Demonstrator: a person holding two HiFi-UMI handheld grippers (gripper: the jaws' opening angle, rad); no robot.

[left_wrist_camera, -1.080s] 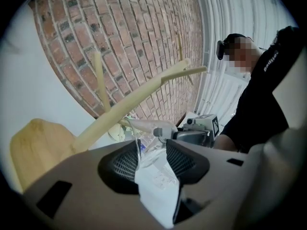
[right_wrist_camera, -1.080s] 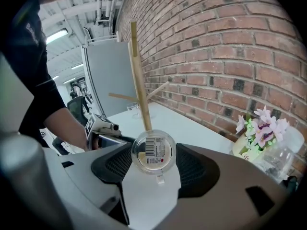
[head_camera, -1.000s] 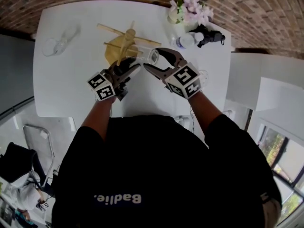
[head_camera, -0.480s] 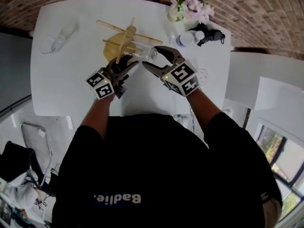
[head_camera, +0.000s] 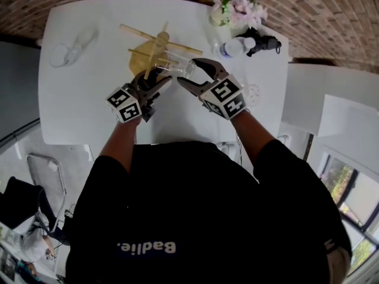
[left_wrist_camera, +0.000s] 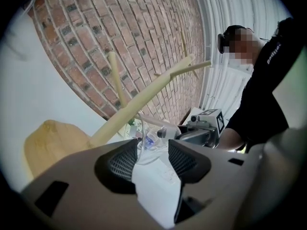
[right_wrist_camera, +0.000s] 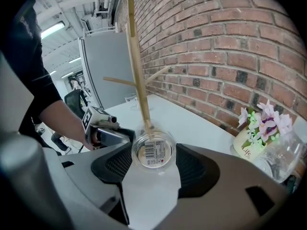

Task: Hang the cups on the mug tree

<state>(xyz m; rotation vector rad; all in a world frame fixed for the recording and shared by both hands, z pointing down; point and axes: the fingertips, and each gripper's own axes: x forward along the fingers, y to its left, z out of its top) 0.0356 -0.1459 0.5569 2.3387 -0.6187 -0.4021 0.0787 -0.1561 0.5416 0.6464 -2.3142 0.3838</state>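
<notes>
The wooden mug tree (head_camera: 155,47) stands on the white table (head_camera: 89,99). A clear glass cup (head_camera: 177,68) hangs in the air right beside the tree's pegs. My right gripper (head_camera: 192,74) is shut on this cup (right_wrist_camera: 152,151), whose barcode-stickered base faces the camera between the pads, with a peg (right_wrist_camera: 136,66) rising behind it. My left gripper (head_camera: 159,78) meets it from the left. Its jaws have just been opening, and the cup's thin glass edge (left_wrist_camera: 144,139) sits loosely between them, nearer the left pad. A second clear cup (head_camera: 66,53) lies at the table's far left.
A flower vase (head_camera: 232,10), a water bottle (head_camera: 233,48) and a black object (head_camera: 263,42) sit at the table's back right. Another small glass (head_camera: 253,92) stands right of my right gripper. A brick wall runs behind the table.
Both grippers and the cup have stayed almost in place beside the tree. The left jaws look slightly wider apart.
</notes>
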